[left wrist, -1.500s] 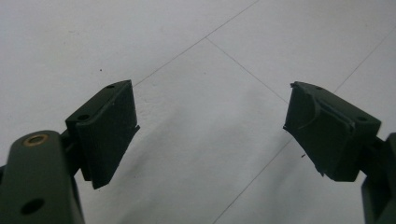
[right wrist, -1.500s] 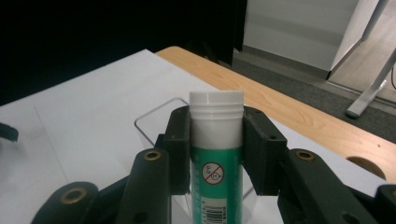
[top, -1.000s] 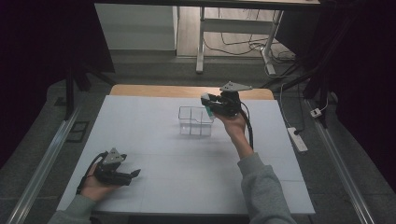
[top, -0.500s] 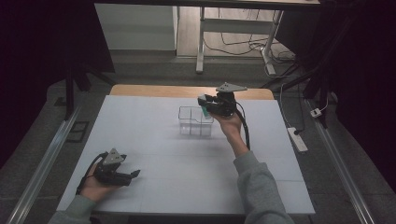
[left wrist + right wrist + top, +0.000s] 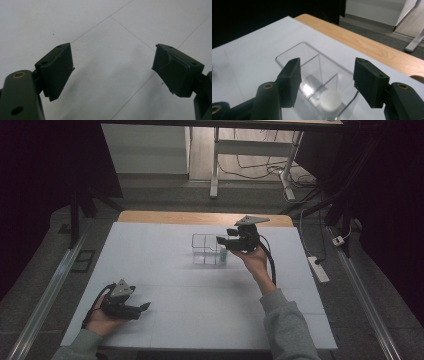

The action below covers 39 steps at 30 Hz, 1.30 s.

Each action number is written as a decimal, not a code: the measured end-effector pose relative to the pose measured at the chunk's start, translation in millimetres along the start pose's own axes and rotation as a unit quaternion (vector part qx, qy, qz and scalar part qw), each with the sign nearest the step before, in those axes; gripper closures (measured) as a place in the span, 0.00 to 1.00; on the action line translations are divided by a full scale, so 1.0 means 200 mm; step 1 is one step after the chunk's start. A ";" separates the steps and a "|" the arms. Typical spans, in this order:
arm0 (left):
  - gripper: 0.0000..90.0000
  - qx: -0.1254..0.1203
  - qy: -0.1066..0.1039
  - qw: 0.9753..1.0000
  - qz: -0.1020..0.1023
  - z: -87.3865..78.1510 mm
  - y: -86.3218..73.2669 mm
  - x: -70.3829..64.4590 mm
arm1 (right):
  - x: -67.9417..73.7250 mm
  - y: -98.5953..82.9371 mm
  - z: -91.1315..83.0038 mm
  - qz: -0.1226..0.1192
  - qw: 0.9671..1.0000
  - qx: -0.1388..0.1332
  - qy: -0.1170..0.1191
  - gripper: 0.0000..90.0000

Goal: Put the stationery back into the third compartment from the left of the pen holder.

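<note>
The right claw (image 5: 325, 82) hangs wide open over the clear box (image 5: 317, 75) — a bottle (image 5: 329, 100) with a white cap stands in the near part. The left claw (image 5: 112, 72) rests open on the table (image 5: 200, 290). Lowered crooked, the right claw could bump the box wall — and tip it.

Left hand-held gripper (image 5: 145, 306): black body, grey three-cornered plate on top, black cable looping behind. Right hand-held gripper (image 5: 222, 240): same build, black cable trailing along the forearm. Jaws: black blocks with small screw holes; brass-coloured rivets on the arms. Both sleeves grey.
</note>
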<state>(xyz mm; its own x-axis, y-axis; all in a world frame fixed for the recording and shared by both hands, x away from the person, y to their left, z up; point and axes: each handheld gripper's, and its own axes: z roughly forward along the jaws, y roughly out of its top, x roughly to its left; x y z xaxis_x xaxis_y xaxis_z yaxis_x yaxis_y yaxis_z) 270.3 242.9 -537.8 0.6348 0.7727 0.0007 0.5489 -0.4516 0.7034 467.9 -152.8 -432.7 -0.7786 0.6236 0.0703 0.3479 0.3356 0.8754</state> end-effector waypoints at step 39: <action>0.18 -0.012 -0.010 1.000 -0.010 -0.01 0.01 0.00 | 0.05 -0.66 -0.64 0.022 0.998 0.050 -0.024 0.41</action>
<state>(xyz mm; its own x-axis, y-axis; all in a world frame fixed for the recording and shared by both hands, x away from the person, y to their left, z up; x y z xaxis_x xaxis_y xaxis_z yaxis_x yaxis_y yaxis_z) 269.5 243.2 -535.2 0.6346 0.7723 -0.0287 0.5497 -0.4249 0.7192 347.5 -280.3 -485.6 -0.7365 0.6715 0.0815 0.4330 0.3754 0.8195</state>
